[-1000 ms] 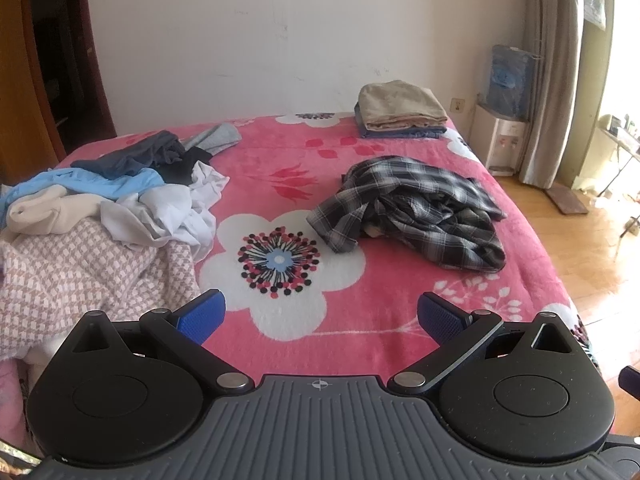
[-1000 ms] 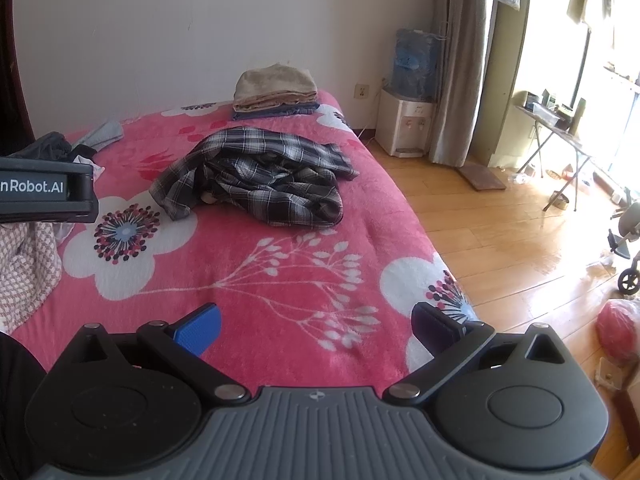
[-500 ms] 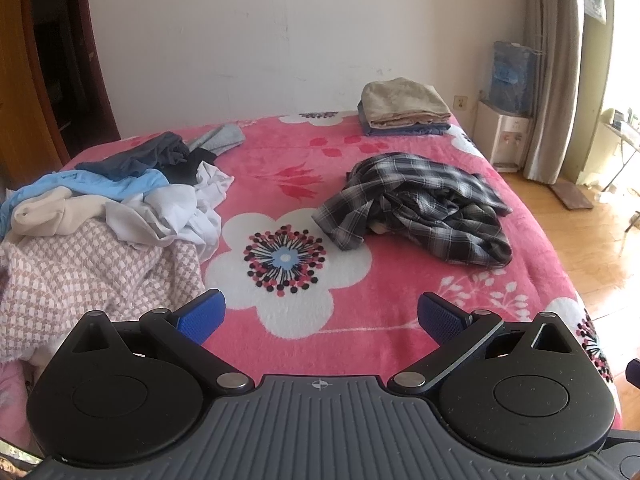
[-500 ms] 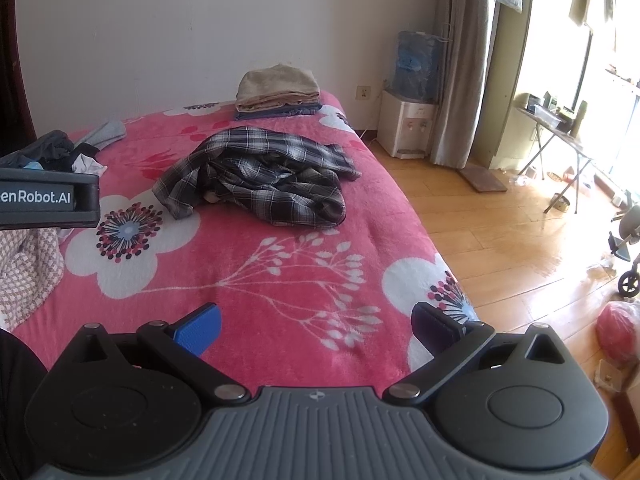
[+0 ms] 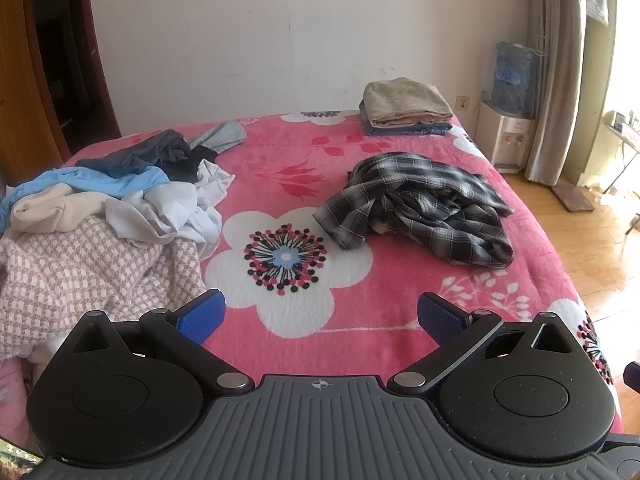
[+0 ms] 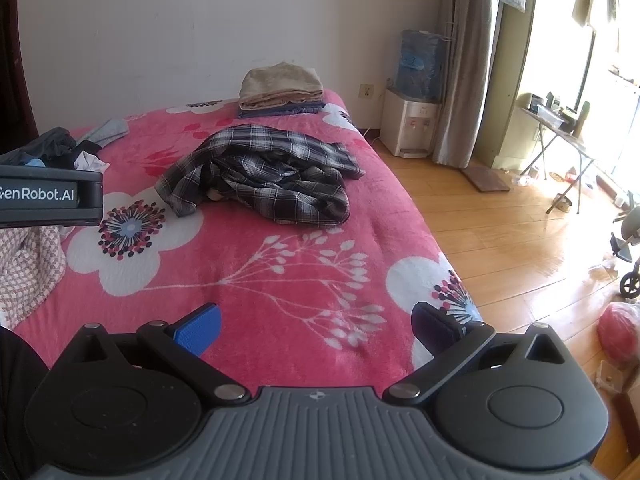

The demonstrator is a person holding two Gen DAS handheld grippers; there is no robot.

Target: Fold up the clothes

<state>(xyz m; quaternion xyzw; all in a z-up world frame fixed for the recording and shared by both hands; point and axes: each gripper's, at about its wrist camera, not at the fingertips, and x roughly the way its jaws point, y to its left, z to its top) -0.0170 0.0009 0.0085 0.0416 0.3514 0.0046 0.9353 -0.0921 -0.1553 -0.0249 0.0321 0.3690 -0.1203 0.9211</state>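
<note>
A crumpled black-and-white plaid shirt [image 5: 420, 208] lies on the pink flowered bed [image 5: 300, 160], right of centre; it also shows in the right wrist view [image 6: 260, 176]. A heap of unfolded clothes [image 5: 100, 216] lies at the bed's left. A folded stack topped by a beige garment [image 5: 406, 106] sits at the far edge by the wall. My left gripper [image 5: 320, 316] is open and empty above the bed's near side. My right gripper [image 6: 316, 322] is open and empty above the bed's near right corner. The left gripper's body [image 6: 48, 196] shows at the left of the right wrist view.
A white wall runs behind the bed. A water dispenser [image 6: 412, 120] and a curtain [image 6: 464, 60] stand at the right. Wooden floor [image 6: 520, 240] lies right of the bed, with a folding table [image 6: 560, 136] and a red bag [image 6: 620, 332]. A dark wooden door frame [image 5: 24, 80] is at the left.
Both views have shifted slightly; the shirt and folded stack sit a little farther right and higher in frame. Both grippers stay open and empty. No clothes have moved.
</note>
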